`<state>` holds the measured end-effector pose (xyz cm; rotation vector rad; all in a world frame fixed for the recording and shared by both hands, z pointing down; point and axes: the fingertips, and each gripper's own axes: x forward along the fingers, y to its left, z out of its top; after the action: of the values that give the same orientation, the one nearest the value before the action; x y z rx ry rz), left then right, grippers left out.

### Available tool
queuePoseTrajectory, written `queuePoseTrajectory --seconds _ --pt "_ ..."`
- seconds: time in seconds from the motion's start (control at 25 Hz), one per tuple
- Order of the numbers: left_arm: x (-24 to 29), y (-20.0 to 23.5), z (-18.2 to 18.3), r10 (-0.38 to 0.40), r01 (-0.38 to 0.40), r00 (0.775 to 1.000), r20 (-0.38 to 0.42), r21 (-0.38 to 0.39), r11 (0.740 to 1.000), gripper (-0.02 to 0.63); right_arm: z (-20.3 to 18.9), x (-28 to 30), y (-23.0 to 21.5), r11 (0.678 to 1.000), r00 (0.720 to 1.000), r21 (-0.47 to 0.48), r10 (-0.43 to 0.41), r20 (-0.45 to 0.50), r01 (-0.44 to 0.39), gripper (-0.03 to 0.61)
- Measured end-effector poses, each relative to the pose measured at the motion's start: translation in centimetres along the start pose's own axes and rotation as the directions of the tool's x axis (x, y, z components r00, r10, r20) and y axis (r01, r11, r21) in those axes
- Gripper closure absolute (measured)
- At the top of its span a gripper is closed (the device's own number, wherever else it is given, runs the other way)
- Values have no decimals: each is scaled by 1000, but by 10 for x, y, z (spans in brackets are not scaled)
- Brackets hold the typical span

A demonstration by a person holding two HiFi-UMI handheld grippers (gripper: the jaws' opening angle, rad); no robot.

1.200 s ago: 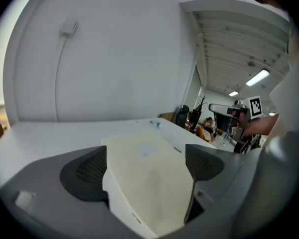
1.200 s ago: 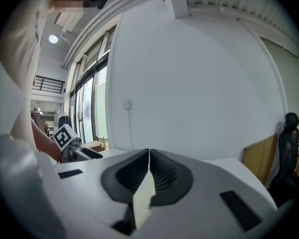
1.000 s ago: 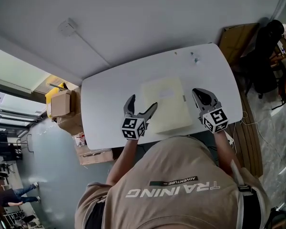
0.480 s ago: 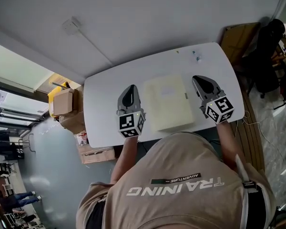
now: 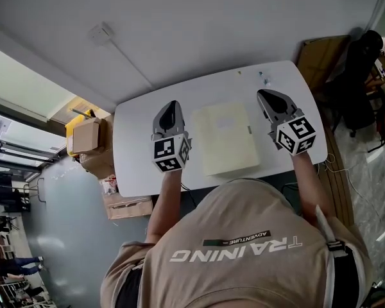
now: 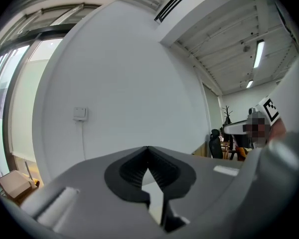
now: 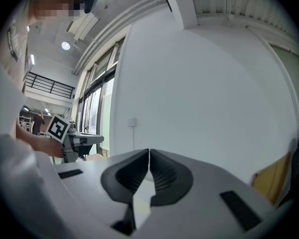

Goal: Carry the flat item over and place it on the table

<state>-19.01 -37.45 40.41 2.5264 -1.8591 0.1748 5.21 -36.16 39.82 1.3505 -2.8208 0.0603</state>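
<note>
A pale yellow flat item [image 5: 226, 140] lies flat in the middle of the white bench [image 5: 133, 147], with its long sides running away from the person. It has a fainter rectangular patch on its top face toward the far end. The left claw [image 5: 172, 106] is held over the bench just beside the item's left edge, and the right claw [image 5: 268, 95] is just beside its right edge. The item sits between the two claws and neither touches it. In the left gripper view the dark ribbed pads of the left claw meet at their tips and nothing is caught between them, so it is closed and empty. The right gripper view shows the same for the right claw: pads pressed together with only the wall visible beyond them. Both gripper views face a plain white wall with a small switch plate [image 6: 80, 114] and a cable running down from it. A couple of tiny objects [image 5: 264, 78] sit near the bench's far edge, too small to identify. Cardboard boxes [image 5: 83, 138] stand on the floor past the bench's left end, and a dark chair [image 5: 360, 76] is off to the right. The person's tan shirt [image 5: 244, 249] fills the bottom of the head view.
</note>
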Motion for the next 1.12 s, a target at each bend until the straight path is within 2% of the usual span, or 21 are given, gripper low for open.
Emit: queuePoseTrajectory --seconds 0.28,0.52,0.68,0.84,1.12 --pt "6 18 10 27 -27 1000 -14 -11 1000 609 13 8 2 1000 1000 -14 11 -1 -11 569" --pt "6 13 6 11 -11 999 -30 6 1000 609 6 9 6 1000 1000 -27 8 -7 -8 571" --pt "4 11 7 0 1 999 -38 22 1000 609 7 3 6 1000 1000 8 0 12 0 571" --pt "3 14 10 -7 9 999 -38 48 999 607 8 0 6 1000 1000 3 -14 22 14 571" --pt "4 10 4 -19 23 998 -59 75 997 607 -2 -12 5 1000 1000 -4 -19 -6 19 571"
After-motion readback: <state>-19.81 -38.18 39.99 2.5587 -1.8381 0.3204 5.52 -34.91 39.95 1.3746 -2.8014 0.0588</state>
